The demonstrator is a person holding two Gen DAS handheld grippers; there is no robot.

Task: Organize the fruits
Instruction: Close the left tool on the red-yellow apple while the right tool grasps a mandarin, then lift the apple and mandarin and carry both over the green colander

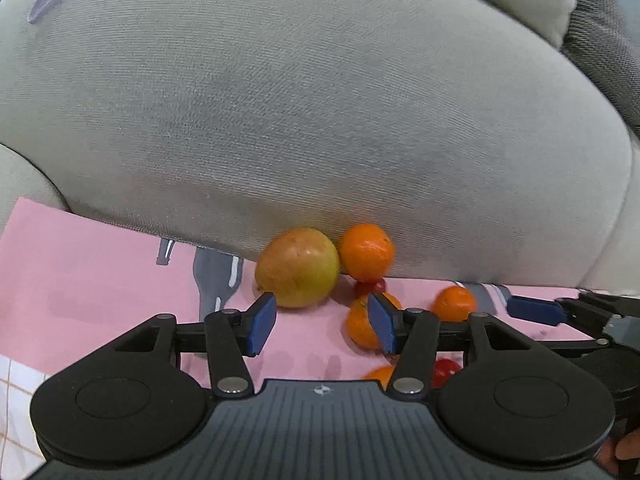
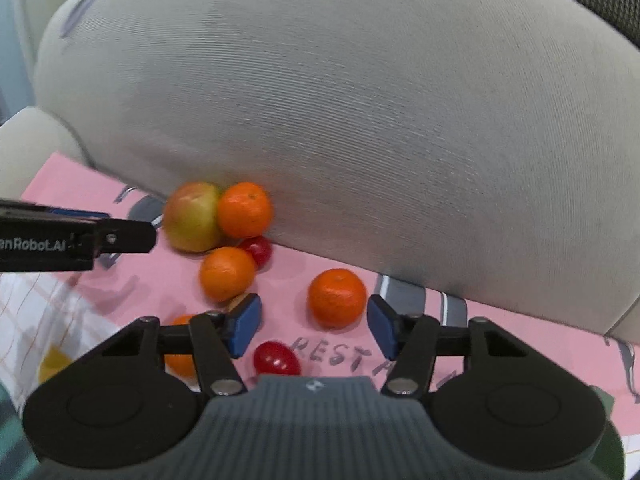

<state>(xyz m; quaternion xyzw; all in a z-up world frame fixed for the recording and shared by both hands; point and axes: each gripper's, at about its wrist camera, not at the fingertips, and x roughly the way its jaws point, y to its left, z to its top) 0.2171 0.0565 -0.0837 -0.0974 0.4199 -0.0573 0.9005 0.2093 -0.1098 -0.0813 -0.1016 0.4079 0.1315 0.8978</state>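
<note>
Pink cloth (image 1: 100, 264) is what all the fruit sits on, and from the left wrist view the left gripper (image 1: 322, 322) is wide open with nothing in it, the apple (image 1: 298, 266) just past its left fingertip and a tangerine (image 1: 360, 326) tucked behind the right one, all of it bunched against the grey cushion (image 1: 320, 120), probably because it rolled there. Over on the right wrist view the right gripper (image 2: 314, 324) is spread open and empty too, with a lone tangerine (image 2: 337, 298) right between its fingertips, so I'd guess that's the next grab, while a cherry tomato (image 2: 277, 358) sits nearer its left finger.
</note>
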